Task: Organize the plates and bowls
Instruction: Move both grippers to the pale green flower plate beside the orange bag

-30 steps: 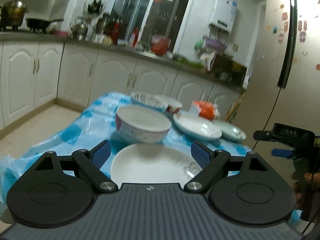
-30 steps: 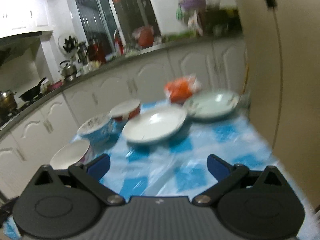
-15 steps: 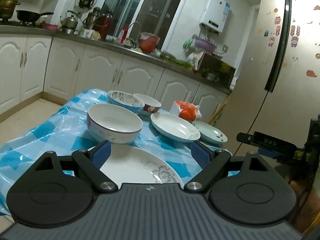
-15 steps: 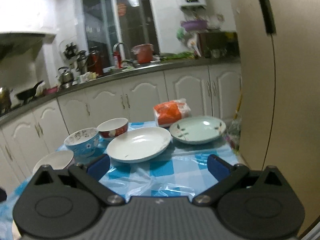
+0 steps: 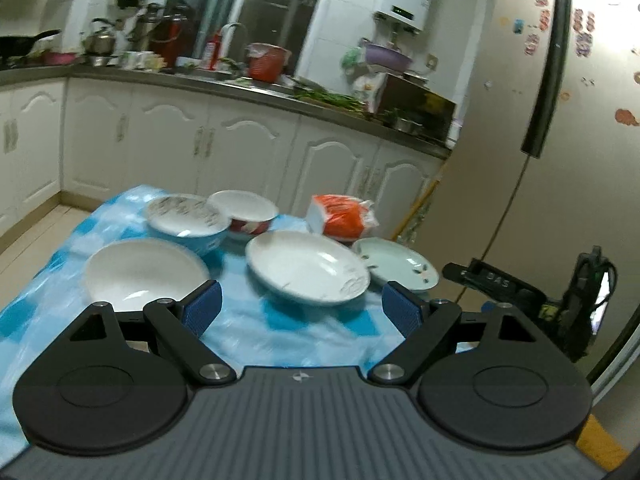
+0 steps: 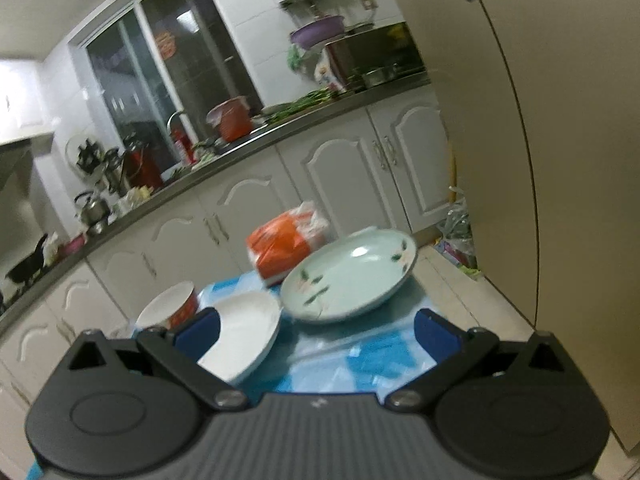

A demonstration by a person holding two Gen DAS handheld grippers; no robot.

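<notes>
Sitting spread out on a blue checked tablecloth (image 5: 280,340) are the dishes that need tidying — none are stacked yet, so the job is looking like it is only starting. The left gripper (image 5: 302,310) is hanging above the near edge of the table with its blue fingers (image 5: 202,311) wide apart and nothing between them. It is pointing toward the white plate (image 5: 306,266) in the middle, maybe because that one is the closest big dish to pick up.

Near the left side a white bowl (image 5: 144,274) is sitting, and behind it a blue patterned bowl (image 5: 186,220) is touching a red bowl (image 5: 244,212). The bowls are sitting together on one side and the plates on the other, which is making sorting easier.

The right gripper (image 6: 316,330) is also spread wide and holding nothing. It is looking at the pale green plate (image 6: 348,274) with little leaf pictures, which is sitting at the far right corner, just beside an orange packet (image 6: 286,246). This gripper is probably facing it because that plate is on its own side.

I think the green plate is smaller, so it could be going on top of the white plate — plates with plates, bowls with bowls. The plastic cloth is looking slippery, so a dish could be sliding when pushed.
</notes>
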